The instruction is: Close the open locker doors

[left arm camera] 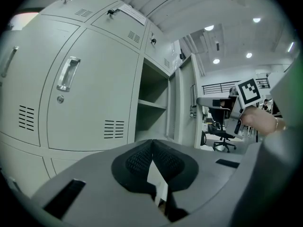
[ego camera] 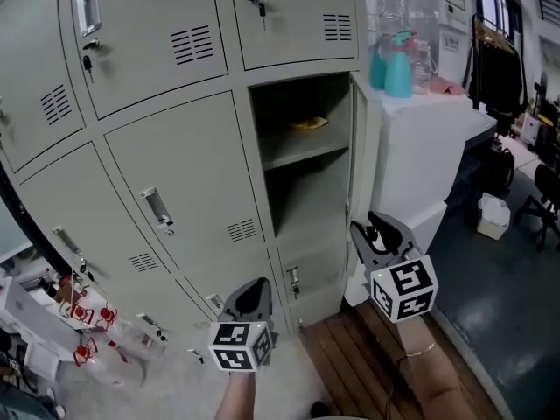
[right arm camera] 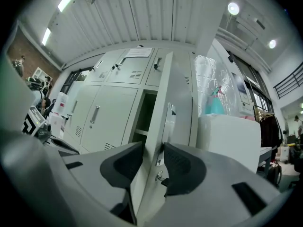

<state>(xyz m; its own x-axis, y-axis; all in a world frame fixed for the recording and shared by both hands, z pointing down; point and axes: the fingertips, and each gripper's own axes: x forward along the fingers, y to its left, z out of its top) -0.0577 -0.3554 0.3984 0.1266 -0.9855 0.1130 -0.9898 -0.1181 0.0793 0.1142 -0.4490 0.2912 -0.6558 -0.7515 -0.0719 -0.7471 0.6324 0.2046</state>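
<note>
While the right tool (ego camera: 372, 234) straddles the free edge of the open locker door (ego camera: 360, 156), its jaws stand spread. One pad sits on each side of the thin grey panel, close to the metal but not visibly squeezing it. The right gripper view shows the same door (right arm camera: 163, 126) rising straight up between the two dark pads. The door is swung out to the right of its open compartment (ego camera: 302, 191). A shelf (ego camera: 302, 153) crosses the compartment, and a small yellow thing (ego camera: 309, 123) lies on it. The left tool (ego camera: 254, 291) hangs lower and to the left, in front of the closed locker doors (ego camera: 175, 182). Its jaws are pressed together at the tips with nothing between them. Beyond the open door stands a white cabinet (ego camera: 437, 121), with a teal spray bottle (ego camera: 398, 64) on top.
</note>
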